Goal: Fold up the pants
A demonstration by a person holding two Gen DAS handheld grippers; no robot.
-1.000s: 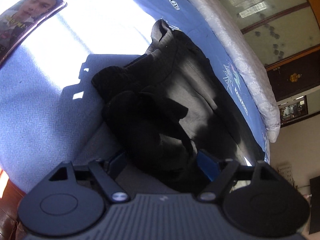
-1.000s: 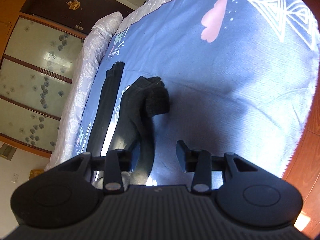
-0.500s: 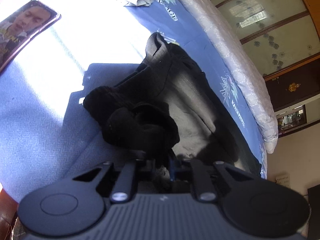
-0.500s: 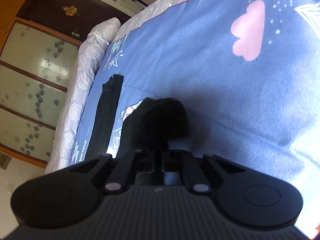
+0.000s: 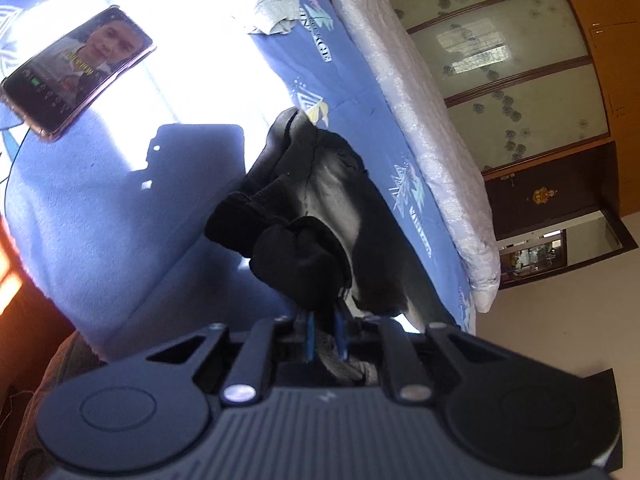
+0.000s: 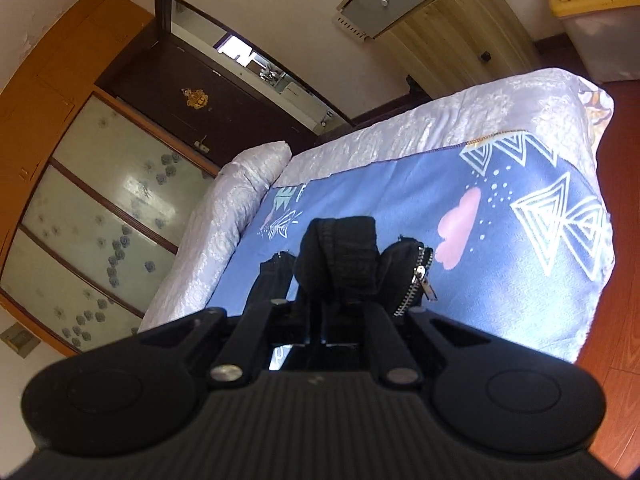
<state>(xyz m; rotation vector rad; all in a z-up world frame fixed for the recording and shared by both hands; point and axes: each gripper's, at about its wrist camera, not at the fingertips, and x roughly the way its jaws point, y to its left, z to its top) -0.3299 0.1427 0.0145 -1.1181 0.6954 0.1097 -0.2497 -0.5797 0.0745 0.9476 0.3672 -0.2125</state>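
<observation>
Both my grippers, left [image 5: 322, 330] and right [image 6: 323, 320], are squeezed tight on the black pants [image 5: 320, 216], which hang bunched over the blue bed cover [image 5: 112, 216]. The lumpy cloth could slip out, or the zipper [image 6: 420, 280] might snag.

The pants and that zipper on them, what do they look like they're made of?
Pants: a soft black fabric, matte, likely cotton or fleece knit; it bunches thickly where the grippers pinch it, and the cuff looks ribbed. Zipper: metal by its look, with shiny silver teeth and a glinting pull.
</observation>
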